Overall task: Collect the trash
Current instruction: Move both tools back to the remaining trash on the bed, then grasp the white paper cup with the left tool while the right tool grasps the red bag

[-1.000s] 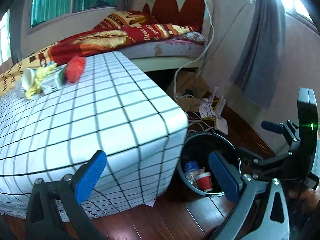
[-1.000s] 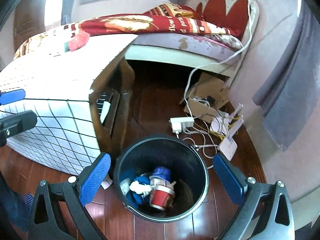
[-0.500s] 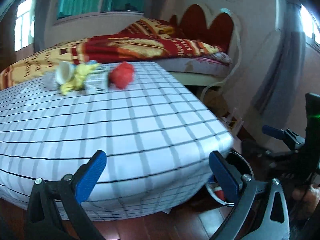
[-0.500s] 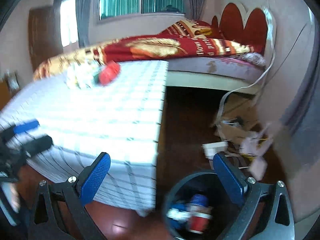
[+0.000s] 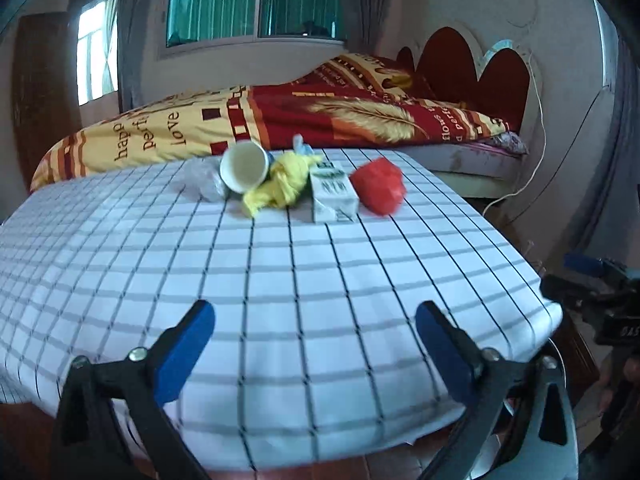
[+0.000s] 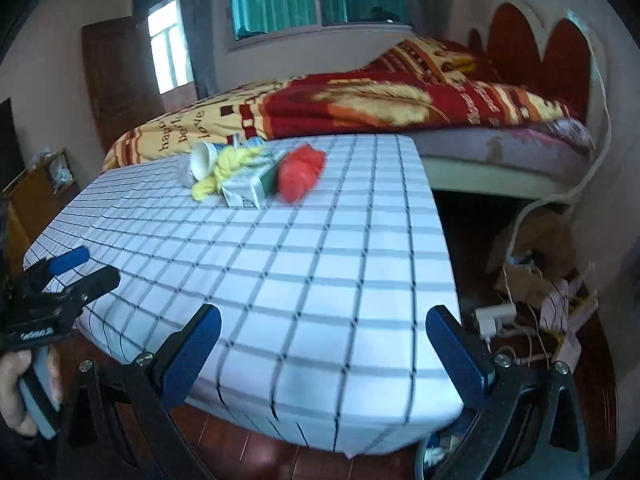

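Trash cluster on the bench [image 5: 280, 280], far side, near the edge facing the bed [image 5: 360, 120]. Count, five pieces seen: one clear crumpled plastic wad [image 5: 204, 180], one white paper cup [image 5: 244, 166] on its side with the mouth toward the camera, one yellow crumpled wrapper [image 5: 284, 186], one white-and-green carton [image 5: 332, 196] lying flat, one red crumpled piece [image 5: 378, 184]. A bit of pale blue shows behind the yellow wrapper; cannot tell what it is. Pieces touch or nearly touch along one row, clear wad at the left end, red piece at the right.

Position relative to jaws: left gripper [image 5: 316, 344] hangs over the near edge of the bench, the row well ahead of it and roughly centred between its jaws. Its jaws have just been closing a little yet stand wide apart, nothing between them. Right gripper [image 6: 322, 350] sits over the near right corner of the bench; from there the row lies ahead and to the left, red piece [image 6: 300, 172] nearest, carton [image 6: 248, 190] beside it. Its jaws also stand wide, holding nothing.

Edges and room: checked cloth covers the bench and drapes over its rounded edges. Bare cloth lies between both grippers and the row. Bed just beyond the far edge. Right of the bench, dark wood floor [image 6: 472, 248] with cardboard and tangled cables [image 6: 532, 308]. A bin rim [image 6: 424, 460] shows partly below the right gripper.
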Demonstrator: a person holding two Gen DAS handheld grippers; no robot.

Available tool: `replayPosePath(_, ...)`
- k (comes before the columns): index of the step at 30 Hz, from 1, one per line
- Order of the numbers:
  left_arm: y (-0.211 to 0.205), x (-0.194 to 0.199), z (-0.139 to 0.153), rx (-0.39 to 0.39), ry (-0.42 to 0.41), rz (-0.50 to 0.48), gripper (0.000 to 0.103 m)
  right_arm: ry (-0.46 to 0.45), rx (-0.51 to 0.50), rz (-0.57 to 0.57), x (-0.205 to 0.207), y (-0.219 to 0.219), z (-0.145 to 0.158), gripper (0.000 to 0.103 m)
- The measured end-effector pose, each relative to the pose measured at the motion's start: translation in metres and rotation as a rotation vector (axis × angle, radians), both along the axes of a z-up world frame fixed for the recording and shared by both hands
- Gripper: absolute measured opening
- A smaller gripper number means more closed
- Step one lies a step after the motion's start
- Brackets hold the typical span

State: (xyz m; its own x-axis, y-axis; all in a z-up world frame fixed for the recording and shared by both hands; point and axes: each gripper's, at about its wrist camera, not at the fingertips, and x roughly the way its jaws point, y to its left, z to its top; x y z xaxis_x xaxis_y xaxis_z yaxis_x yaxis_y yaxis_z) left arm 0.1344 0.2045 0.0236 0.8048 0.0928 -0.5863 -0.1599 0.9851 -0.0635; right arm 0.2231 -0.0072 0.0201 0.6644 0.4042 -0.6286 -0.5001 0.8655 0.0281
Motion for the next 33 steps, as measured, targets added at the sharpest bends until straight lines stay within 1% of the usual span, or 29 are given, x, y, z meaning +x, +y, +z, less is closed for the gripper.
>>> replayPosePath(2, 0.014, 0.014, 0.002, -0.03, 0.004, -0.02, 0.083, -0.014, -0.006, 0.013, 0.012, 0.011, 0.007, 0.102)
replayPosePath(3, 0.019, 0.017, 0.003, -0.041, 0.005, -0.022, 0.081, -0.018, -0.008, 0.016, 0.018, 0.016, 0.009, 0.1)
replayPosePath(6, 0.031, 0.034, 0.004, -0.044, 0.003, -0.019, 0.08, -0.013, -0.007, 0.033, 0.039, 0.031, 0.015, 0.092)
replayPosePath(8, 0.038, 0.042, 0.004, -0.045, -0.001, -0.012, 0.08, -0.013, -0.011, 0.044, 0.055, 0.044, 0.018, 0.09)
replayPosePath(11, 0.05, 0.058, 0.001, -0.054, 0.004, -0.005, 0.073, -0.013, -0.029, 0.056, 0.079, 0.064, 0.019, 0.088)
replayPosePath(12, 0.053, 0.063, 0.0, -0.059, 0.007, -0.002, 0.07, -0.008, -0.032, 0.06, 0.086, 0.069, 0.018, 0.085)
replayPosePath(13, 0.058, 0.068, -0.001, -0.068, 0.009, 0.002, 0.07, 0.0, -0.036, 0.065, 0.095, 0.076, 0.016, 0.082)
replayPosePath(17, 0.07, 0.089, -0.003, -0.079, 0.011, 0.013, 0.069, 0.029, -0.076, 0.071, 0.128, 0.099, 0.003, 0.08)
replayPosePath(20, 0.08, 0.108, -0.004, -0.099, 0.022, 0.017, 0.061, 0.055, -0.103, 0.074, 0.15, 0.112, -0.007, 0.078)
replayPosePath(22, 0.086, 0.122, -0.002, -0.105, 0.015, 0.019, 0.06, 0.069, -0.108, 0.08, 0.163, 0.119, -0.012, 0.07)
replayPosePath(25, 0.091, 0.14, 0.002, -0.124, 0.002, 0.006, 0.053, 0.076, -0.111, 0.088, 0.176, 0.125, -0.017, 0.068)
replayPosePath(27, 0.095, 0.153, 0.004, -0.136, -0.007, 0.008, 0.051, 0.074, -0.107, 0.091, 0.183, 0.128, -0.019, 0.066)
replayPosePath(29, 0.096, 0.163, 0.004, -0.126, -0.005, 0.014, 0.044, 0.079, -0.112, 0.093, 0.19, 0.13, -0.022, 0.057)
replayPosePath(30, 0.098, 0.168, 0.003, -0.131, -0.001, 0.018, 0.043, 0.085, -0.113, 0.095, 0.193, 0.133, -0.023, 0.053)
replayPosePath(32, 0.102, 0.177, 0.0, -0.147, 0.01, 0.018, 0.036, 0.091, -0.11, 0.097, 0.199, 0.132, -0.024, 0.05)
replayPosePath(33, 0.104, 0.181, -0.002, -0.154, 0.013, 0.018, 0.035, 0.094, -0.108, 0.097, 0.202, 0.133, -0.025, 0.05)
